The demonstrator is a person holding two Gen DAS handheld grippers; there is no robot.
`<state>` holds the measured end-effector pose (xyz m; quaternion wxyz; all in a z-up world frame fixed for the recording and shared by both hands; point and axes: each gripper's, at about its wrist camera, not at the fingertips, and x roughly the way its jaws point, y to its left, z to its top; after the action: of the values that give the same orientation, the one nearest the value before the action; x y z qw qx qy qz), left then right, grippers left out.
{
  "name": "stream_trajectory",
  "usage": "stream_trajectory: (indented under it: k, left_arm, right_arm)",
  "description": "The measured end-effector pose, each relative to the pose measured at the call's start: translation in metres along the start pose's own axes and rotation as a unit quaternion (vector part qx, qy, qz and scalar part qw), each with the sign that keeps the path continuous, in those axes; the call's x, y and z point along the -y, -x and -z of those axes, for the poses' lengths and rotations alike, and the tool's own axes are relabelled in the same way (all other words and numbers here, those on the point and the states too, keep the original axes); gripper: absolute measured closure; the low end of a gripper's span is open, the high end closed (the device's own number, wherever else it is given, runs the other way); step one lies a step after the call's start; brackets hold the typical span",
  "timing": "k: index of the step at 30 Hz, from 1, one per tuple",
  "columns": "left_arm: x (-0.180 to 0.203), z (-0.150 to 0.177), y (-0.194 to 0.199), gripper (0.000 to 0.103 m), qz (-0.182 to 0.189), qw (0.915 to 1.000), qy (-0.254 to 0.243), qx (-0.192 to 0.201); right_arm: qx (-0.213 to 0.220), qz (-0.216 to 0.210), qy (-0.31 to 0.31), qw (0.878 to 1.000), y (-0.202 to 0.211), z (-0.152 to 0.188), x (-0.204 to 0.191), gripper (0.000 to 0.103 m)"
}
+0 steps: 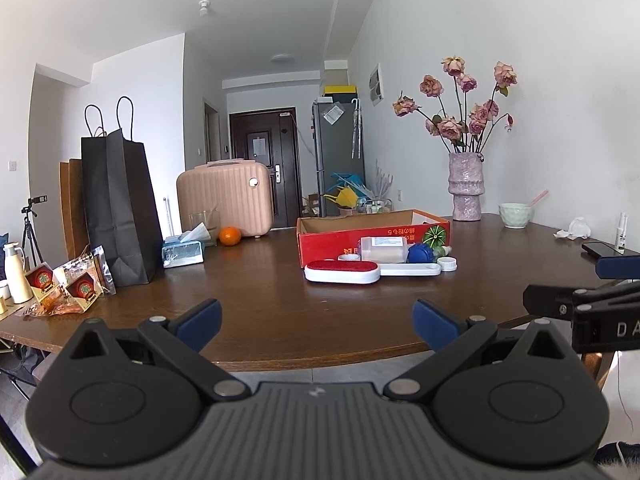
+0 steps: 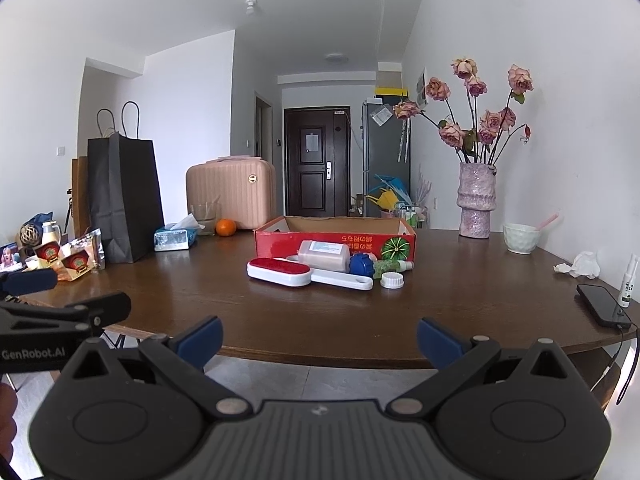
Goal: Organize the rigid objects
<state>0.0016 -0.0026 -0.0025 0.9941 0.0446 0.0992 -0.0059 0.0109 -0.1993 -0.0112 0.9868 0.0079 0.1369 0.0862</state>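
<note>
Left wrist view, left gripper (image 1: pixel 317 322): blue-padded fingers (image 1: pixel 200 322) spread wide apart, nothing between them, hovering off the near edge of the dark brown wooden bench (image 1: pixel 260 304).
Left wrist view, task things: a cluster lies mid-bench, just in front of the red cardboard box with its open top (image 1: pixel 372 230). The white lint brush with a red pad (image 1: pixel 342 271) is nearest; behind it are a pale rectangular container with a white label (image 1: pixel 384 249), a blue round cap (image 1: pixel 420 254) and a white screw lid (image 1: pixel 447 264).
Left wrist view, only here: the right gripper (image 1: pixel 580 292) enters from the right edge (its fingers cannot be judged from this angle). A cream thermos jug (image 1: pixel 15 268) stands at the bench's far left.
Right wrist view, right gripper (image 2: pixel 319 336): fingers likewise wide apart and empty, short of the bench edge.
Right wrist view, task things: same cluster, touching or just beside the box front; the brush's long white handle (image 2: pixel 344 280) and a green-labelled bottle lying on its side (image 2: pixel 390 267) show more plainly.
Right wrist view, only here: the whole black phone (image 2: pixel 604 306) near the right edge, beside a small white spray bottle (image 2: pixel 627 284).
Both views: black paper bag (image 2: pixel 124 196), orange fruit (image 2: pixel 226 227), pink vase of dried roses (image 2: pixel 476 204).
</note>
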Motion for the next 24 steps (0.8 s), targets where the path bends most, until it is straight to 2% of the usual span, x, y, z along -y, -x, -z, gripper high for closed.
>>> stream_trajectory:
  k: [24]
  left_arm:
    - [-0.0007,0.0001,-0.0008,0.0,0.0,1.0,0.001,-0.003]
  right_arm:
    - [-0.003,0.0,-0.003,1.0,-0.0002,0.0009,0.001,0.0]
